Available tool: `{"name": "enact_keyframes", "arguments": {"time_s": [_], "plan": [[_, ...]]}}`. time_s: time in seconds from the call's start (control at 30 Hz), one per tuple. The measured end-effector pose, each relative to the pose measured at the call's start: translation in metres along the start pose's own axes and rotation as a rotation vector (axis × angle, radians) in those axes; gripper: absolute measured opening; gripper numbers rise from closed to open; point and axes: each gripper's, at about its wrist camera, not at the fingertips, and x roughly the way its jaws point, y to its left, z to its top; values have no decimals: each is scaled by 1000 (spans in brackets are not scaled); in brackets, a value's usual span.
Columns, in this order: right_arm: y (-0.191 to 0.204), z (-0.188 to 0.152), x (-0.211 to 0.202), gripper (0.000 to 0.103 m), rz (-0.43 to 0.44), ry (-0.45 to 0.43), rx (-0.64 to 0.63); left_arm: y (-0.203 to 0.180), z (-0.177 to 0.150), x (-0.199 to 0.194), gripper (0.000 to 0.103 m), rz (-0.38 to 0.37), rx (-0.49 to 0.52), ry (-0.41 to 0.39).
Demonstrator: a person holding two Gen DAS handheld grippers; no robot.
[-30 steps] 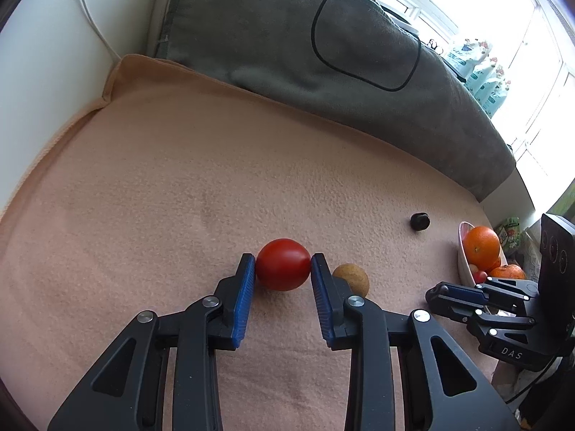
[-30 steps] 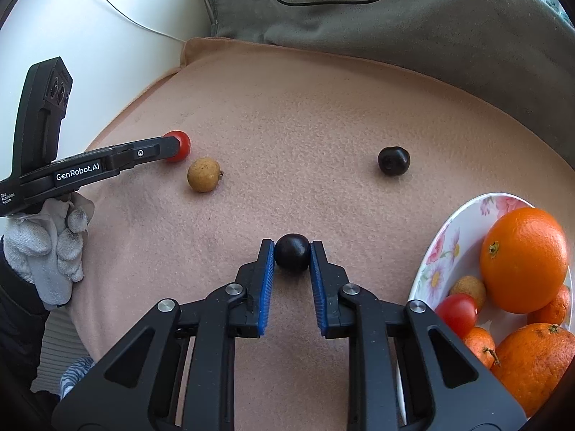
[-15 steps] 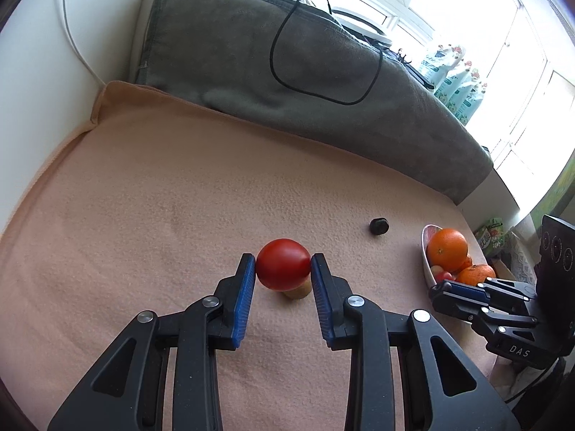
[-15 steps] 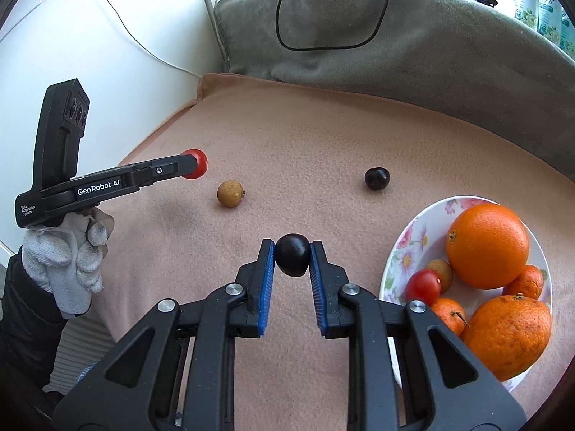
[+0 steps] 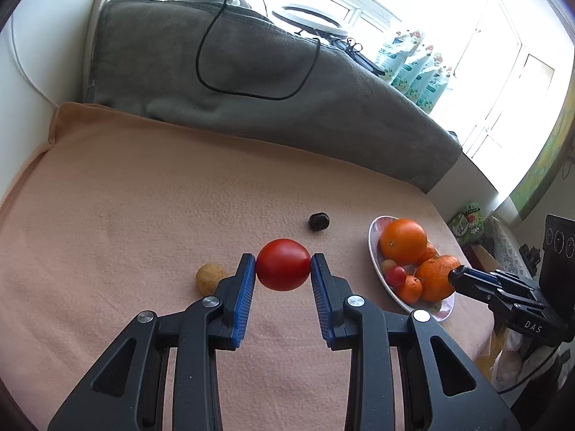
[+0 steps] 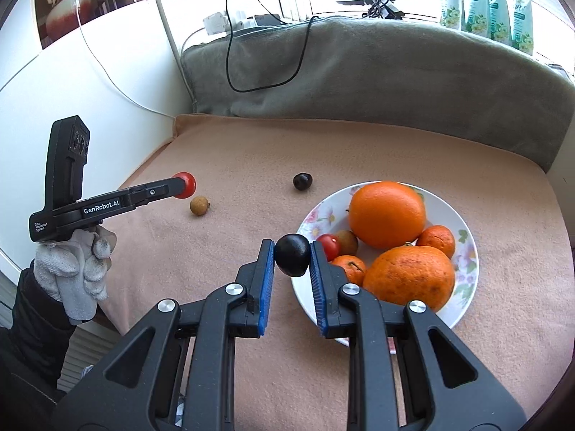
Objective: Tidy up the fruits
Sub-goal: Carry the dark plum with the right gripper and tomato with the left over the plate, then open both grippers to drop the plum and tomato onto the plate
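With both fruits lifted clear of the blanket, status by item:

tomato: red tomato (image 5: 283, 264) pinched between the left gripper (image 5: 283, 269) pads, jaws closed on it, held above the peach blanket (image 5: 143, 197), left of the plate (image 6: 463, 276).
dark fruit: small dark fruit (image 6: 292, 255) clamped in the right gripper (image 6: 291, 256), jaws nearly fully closed, hanging at the plate's near-left rim.
loose fruit: 1 brown fruit (image 6: 199, 205) and 1 more dark fruit (image 6: 302, 181) lie on the blanket, well apart.
risk 1: both grips are on round, smooth skin near the pad tips; a quick swing could let either roll out.
risk 2: too much squeeze may bruise or split the tomato.
risk 3: plate already holds 2 oranges (image 6: 386, 213), small citrus and a cherry tomato (image 6: 329, 246); a drop onto the pile could bounce off the rim.
risk 4: both grippers heading for 1 plate may collide.
hidden: plate's near edge sits behind the right gripper; type of dark fruit unclear; right gripper's tip in the left view too small to read.
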Motion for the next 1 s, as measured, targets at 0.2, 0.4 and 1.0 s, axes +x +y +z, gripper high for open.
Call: {"name": "enact_keyframes", "arguments": {"time_s": [0.2, 0.4, 1.0], "plan": [[-29, -4, -23, 21, -48, -36, 53, -25, 1, 11, 30, -38, 39, 18], [-53, -4, -37, 21, -81, -56, 86, -48, 2, 20, 30, -71, 68, 30], [-112, 20, -7, 21, -96, -21, 108, -118, -1, 54, 30, -169, 156, 96]]}}
